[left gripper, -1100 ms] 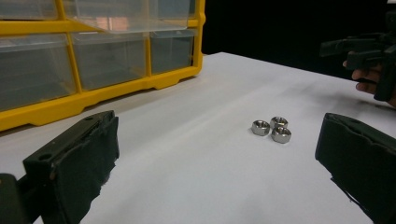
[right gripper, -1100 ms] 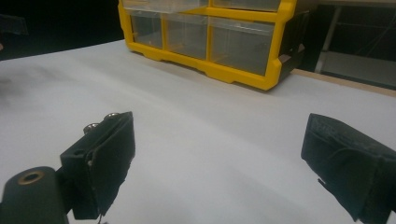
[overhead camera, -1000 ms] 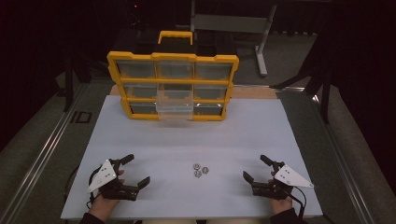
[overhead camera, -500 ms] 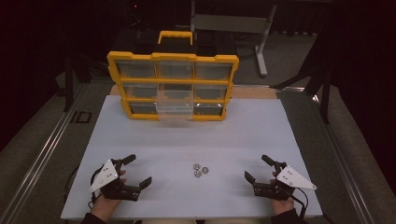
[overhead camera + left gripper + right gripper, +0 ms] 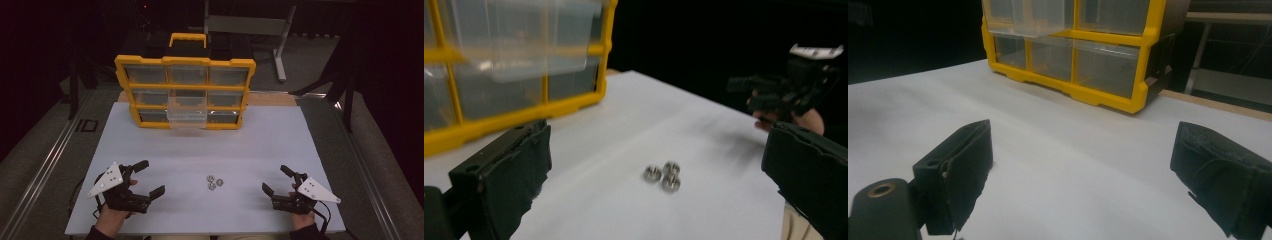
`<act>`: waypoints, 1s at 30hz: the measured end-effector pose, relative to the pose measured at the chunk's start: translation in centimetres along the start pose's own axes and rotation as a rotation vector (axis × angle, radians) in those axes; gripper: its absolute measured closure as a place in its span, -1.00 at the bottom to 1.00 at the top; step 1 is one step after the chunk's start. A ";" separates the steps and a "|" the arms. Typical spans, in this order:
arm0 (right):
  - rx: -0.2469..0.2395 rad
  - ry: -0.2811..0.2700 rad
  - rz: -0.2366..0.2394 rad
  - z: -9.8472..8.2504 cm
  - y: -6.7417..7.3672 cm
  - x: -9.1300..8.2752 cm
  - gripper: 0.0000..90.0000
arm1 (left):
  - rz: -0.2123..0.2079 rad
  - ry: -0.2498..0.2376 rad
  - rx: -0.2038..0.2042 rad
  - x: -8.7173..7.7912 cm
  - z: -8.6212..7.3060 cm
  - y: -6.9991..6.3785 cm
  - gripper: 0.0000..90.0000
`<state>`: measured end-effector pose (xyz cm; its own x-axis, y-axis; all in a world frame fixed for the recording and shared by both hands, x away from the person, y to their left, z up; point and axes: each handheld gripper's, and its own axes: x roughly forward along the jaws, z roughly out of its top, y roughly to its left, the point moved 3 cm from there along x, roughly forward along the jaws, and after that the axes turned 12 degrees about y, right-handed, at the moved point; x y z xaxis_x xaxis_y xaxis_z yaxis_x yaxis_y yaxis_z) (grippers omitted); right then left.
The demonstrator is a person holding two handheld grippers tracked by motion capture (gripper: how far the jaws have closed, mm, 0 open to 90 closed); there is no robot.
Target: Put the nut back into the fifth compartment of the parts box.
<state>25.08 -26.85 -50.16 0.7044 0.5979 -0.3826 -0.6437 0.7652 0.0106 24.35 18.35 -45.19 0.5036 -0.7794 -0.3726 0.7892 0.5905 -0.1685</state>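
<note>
Three small metal nuts (image 5: 214,182) lie in a tight cluster on the white tabletop (image 5: 260,145), touching or nearly touching one another. Taken against the yellow drawer cabinet (image 5: 185,92) as landmark, the nuts sit well in front of it, toward the person's side, roughly in line with its middle column. In the left gripper view the nuts (image 5: 662,175) rest flat, untouched, between the two black jaws in the picture but farther out on the tabletop.

The left gripper (image 5: 145,178) sits well in front of the cabinet, off its left end, and to the left of the nuts. Its jaws stand wide apart and hold nothing. The right gripper (image 5: 276,179) sits equally far in front of the cabinet, off its right end, and to the right of the nuts. Its jaws are likewise spread wide, with nothing between them. Each gripper is held in a hand at the near edge of the tabletop.

On the cabinet, the clear middle drawer (image 5: 186,114) of the centre column stands pulled out toward the nuts. The cabinet stands upright at the far edge of the tabletop, carry handle on top.
</note>
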 end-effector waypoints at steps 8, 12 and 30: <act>0.005 0.000 0.019 0.0 0.1 0.2 -0.78 | -0.018 -0.019 0.031 0.0 3.8 -0.8 -1.00; 0.005 0.000 0.022 0.1 0.1 0.3 -0.78 | -0.011 -0.009 0.051 0.7 5.0 -1.0 -1.00; 0.002 -0.001 0.037 0.1 0.1 0.4 -0.78 | -0.079 0.088 0.102 7.0 6.3 -2.0 -0.97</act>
<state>25.27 -26.50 -50.23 0.6803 0.6265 -0.3805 -0.6690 0.7428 0.0270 28.48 10.43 -41.71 0.4093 -0.7986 -0.4412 0.8591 0.5001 -0.1083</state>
